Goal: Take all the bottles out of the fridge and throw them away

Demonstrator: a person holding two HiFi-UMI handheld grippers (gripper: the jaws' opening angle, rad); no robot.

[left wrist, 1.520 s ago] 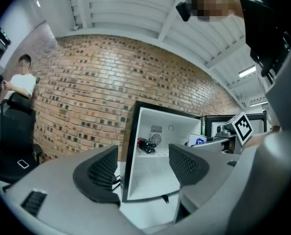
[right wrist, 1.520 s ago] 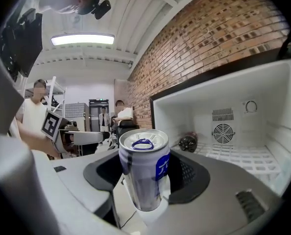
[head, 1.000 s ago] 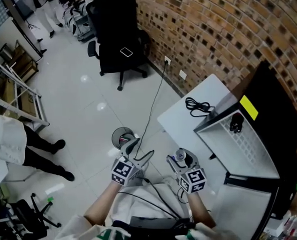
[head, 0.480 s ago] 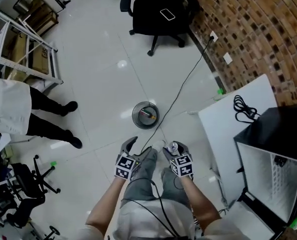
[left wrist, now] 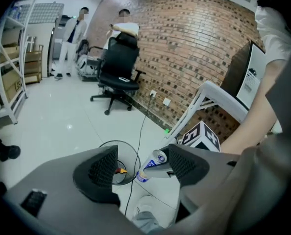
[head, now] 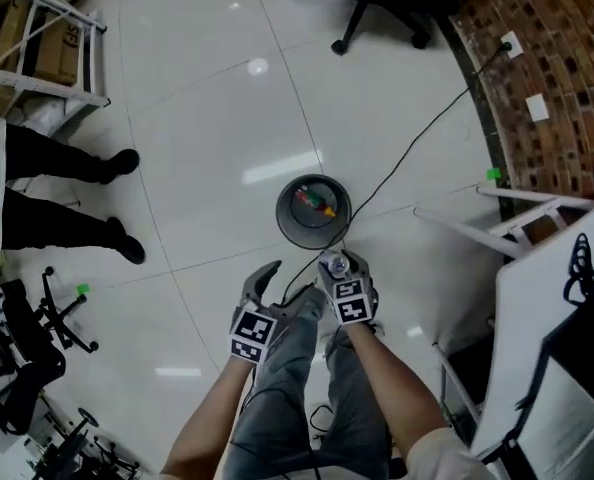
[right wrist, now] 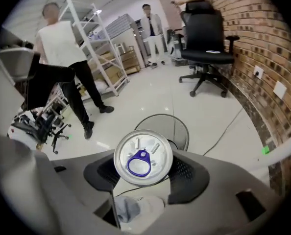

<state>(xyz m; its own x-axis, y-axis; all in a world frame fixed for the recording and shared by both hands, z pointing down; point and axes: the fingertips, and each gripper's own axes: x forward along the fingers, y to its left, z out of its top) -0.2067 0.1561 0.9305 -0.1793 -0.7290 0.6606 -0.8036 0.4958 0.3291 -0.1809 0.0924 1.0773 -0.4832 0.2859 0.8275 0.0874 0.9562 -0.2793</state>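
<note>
Both forearms reach forward from the near edge of the head view, bare to the elbow, side by side over the person's own grey-trousered legs (head: 292, 388). The right gripper (head: 339, 271) is tipped steeply down toward the white floor, and its jaws are clamped on a silver can (right wrist: 143, 158). The can's lid with a blue pull tab faces back along the jaws. The can hangs just at the near side of a round metal bin (head: 280, 214), which stands on the floor ahead and has a small red and green thing lying in it. The left gripper (head: 283, 288) sits just left of the right one, angled less steeply, its tips pointing toward the bin. Its jaws stand apart with nothing between their pads. A black cable (head: 417, 138) runs across the floor from the brick wall at far right to beside the bin. At far left, a bystander's black-trousered legs (head: 62, 193) stand well apart from it.
</note>
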